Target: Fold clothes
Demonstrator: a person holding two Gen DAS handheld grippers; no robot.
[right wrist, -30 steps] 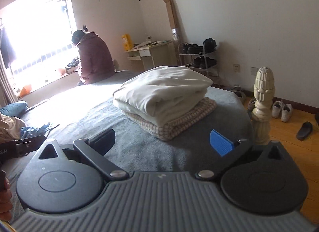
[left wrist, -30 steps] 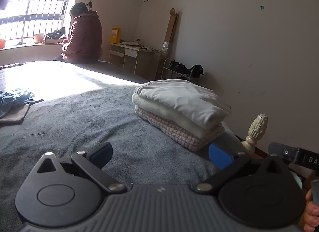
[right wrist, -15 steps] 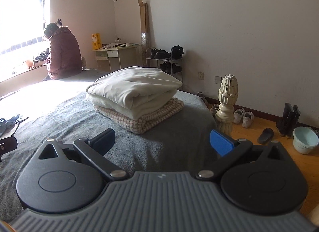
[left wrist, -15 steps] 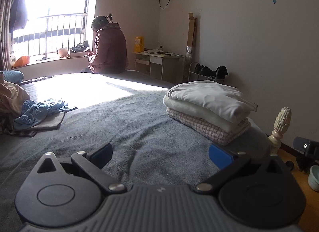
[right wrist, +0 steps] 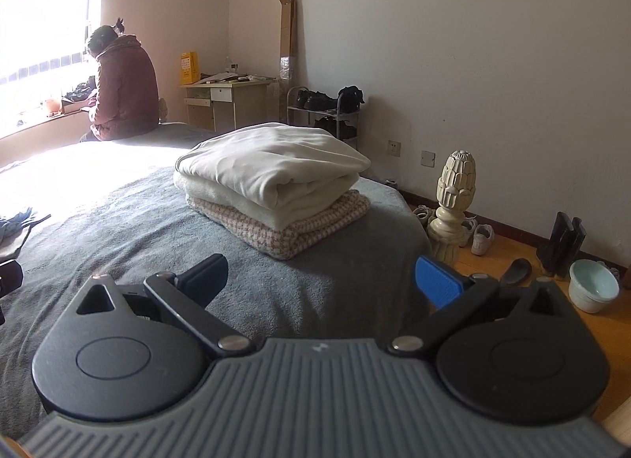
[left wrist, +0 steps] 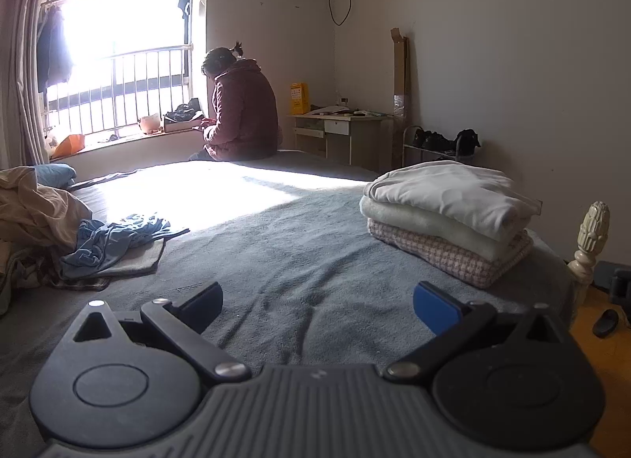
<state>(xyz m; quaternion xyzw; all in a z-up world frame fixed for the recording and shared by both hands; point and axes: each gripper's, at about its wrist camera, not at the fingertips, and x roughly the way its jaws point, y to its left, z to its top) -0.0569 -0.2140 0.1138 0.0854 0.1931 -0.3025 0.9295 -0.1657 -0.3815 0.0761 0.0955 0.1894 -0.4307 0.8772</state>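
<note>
Hand-held grippers [left wrist: 317, 306] [right wrist: 320, 278] wide open, empty, above bed [left wrist: 299, 245]

Ahead of each gripper's 1 black finger [right wrist: 205, 274] and 1 blue finger [right wrist: 435, 280] lies a grey blanket [right wrist: 138, 233] bearing a stack [right wrist: 272, 186] of 2 cream folds over 1 pink-and-white checked knit, with blue cloth [left wrist: 114, 237] far left.

beige clothes heap [left wrist: 27, 205] cut off left, desk items [left wrist: 343, 111] indistinct
</note>
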